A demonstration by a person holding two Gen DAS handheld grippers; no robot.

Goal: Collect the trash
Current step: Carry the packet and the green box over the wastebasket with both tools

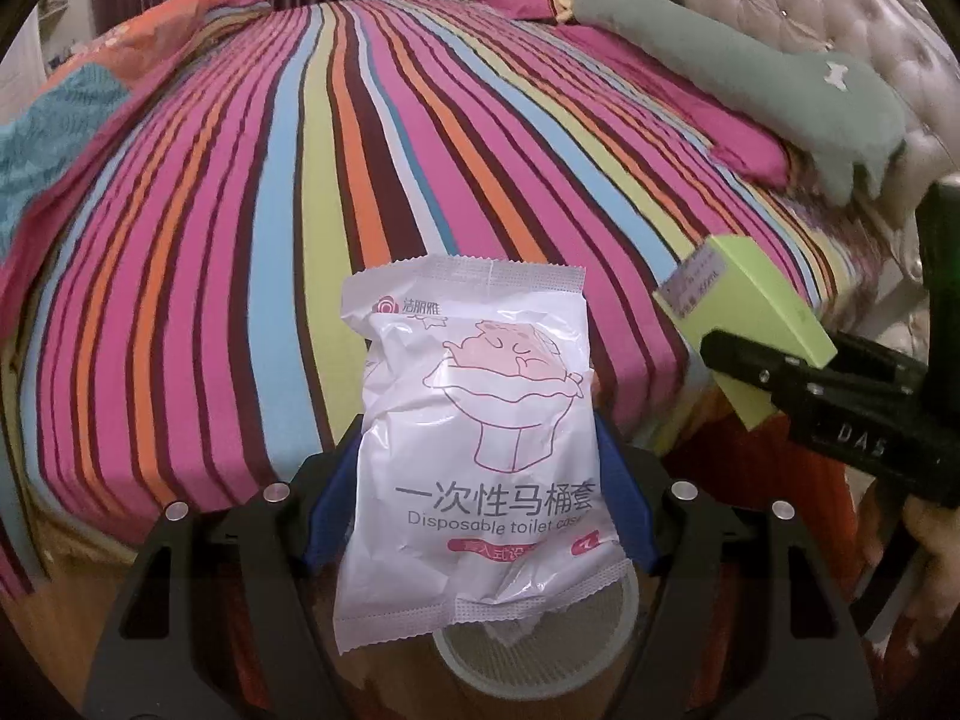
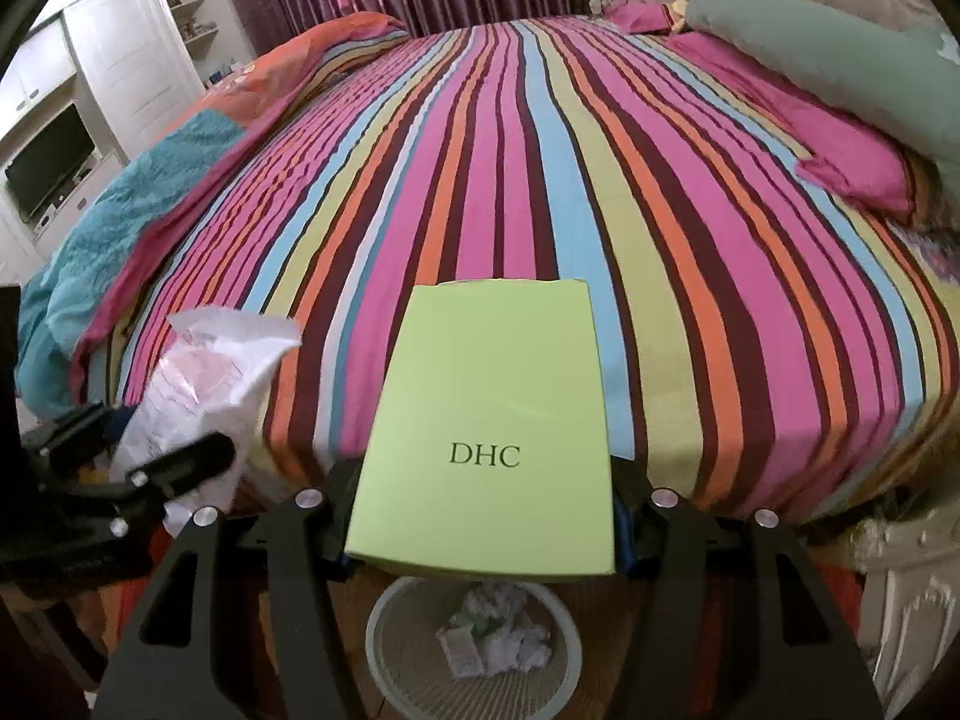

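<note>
Clamping a white plastic packet [image 1: 474,456] printed "Disposable toilet", the left gripper [image 1: 474,510] has its blue pads pressed against the packet's two sides, so the packet stands upright between them. The right gripper [image 2: 483,531] is likewise clenched, on a flat light-green box [image 2: 486,432] marked DHC, which juts forward from its jaws. In the left wrist view the same green box shows at the right edge, held out over the near side of the bed [image 1: 360,150]; in the right wrist view the crinkled white packet appears at the left, beside the other tool.

Both pieces of trash are off the bed and in the air, just above a round mesh wastebasket [image 2: 384,618] that stands on the wooden floor at the foot of the striped bedspread. The basket sits almost directly under each gripper. It already holds crumpled white paper [image 2: 504,630] and a small flat pack among it, filling only the bottom.

Judging by this, picking up is done for these two items and the drop is what remains: each grip has yet to let go over the basket's mouth. No other loose trash shows on the striped cover; only a green bolster [image 1: 750,78] and pink pillows lie by the headboard.
</note>
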